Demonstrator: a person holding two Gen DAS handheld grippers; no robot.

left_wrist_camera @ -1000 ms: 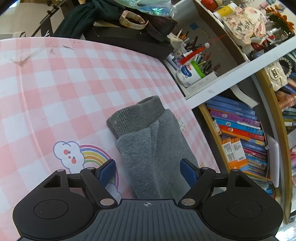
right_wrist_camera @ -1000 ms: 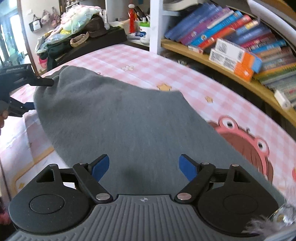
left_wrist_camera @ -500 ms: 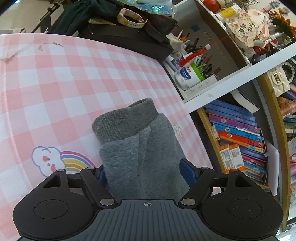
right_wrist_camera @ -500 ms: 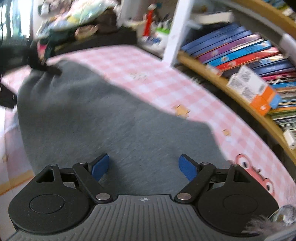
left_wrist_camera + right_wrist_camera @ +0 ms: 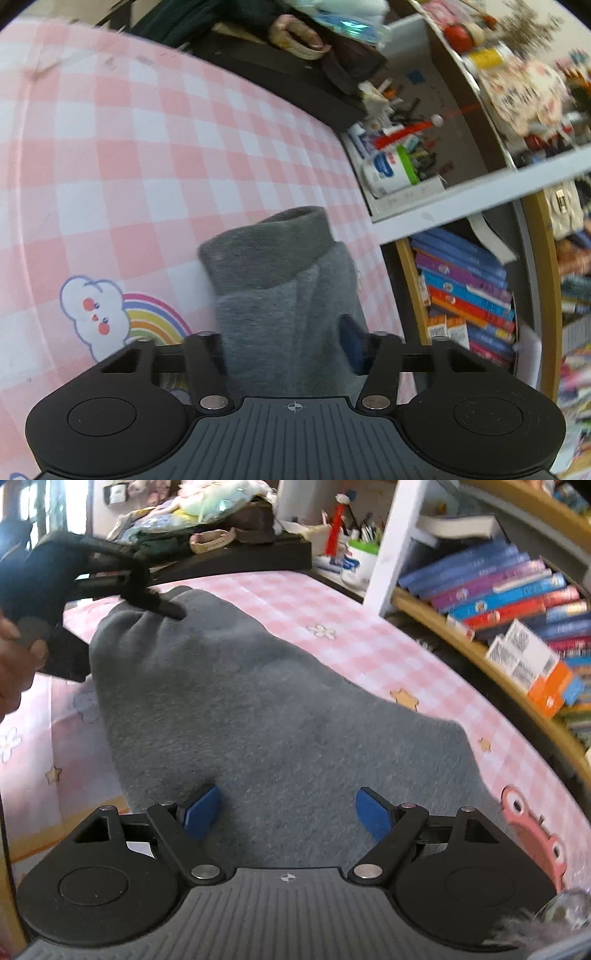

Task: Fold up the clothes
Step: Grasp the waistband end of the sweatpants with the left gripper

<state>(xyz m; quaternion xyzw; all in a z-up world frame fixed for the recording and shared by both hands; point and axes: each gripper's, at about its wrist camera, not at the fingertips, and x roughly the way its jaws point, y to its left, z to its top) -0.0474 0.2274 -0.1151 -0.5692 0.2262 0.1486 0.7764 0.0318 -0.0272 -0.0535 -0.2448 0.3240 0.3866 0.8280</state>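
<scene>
Pink-and-white checked cloth covers the surface [image 5: 110,155], with a cloud-and-rainbow print [image 5: 110,314] just left of the left tongs [image 5: 286,343] and a bookshelf [image 5: 498,602] off to the right. A grey sweatshirt [image 5: 277,720] lies spread on the surface, running from under the right tongs [image 5: 286,808] away to the left tongs [image 5: 162,607]. The left tongs have just been closing on its sleeve [image 5: 280,302] (the ribbed cuff [image 5: 266,251] sticks out just beyond the tips); the fabric is bunched between the pads [image 5: 351,339], and they look clenched on it, though the left pad is buried in cloth and hard to make out. In the right wrist view the cloth puckers where those tips pinch it. The right tongs hang released, blue pads [image 5: 201,810] wide apart just above the sweatshirt's body, with grey fabric beneath and between them.
</scene>
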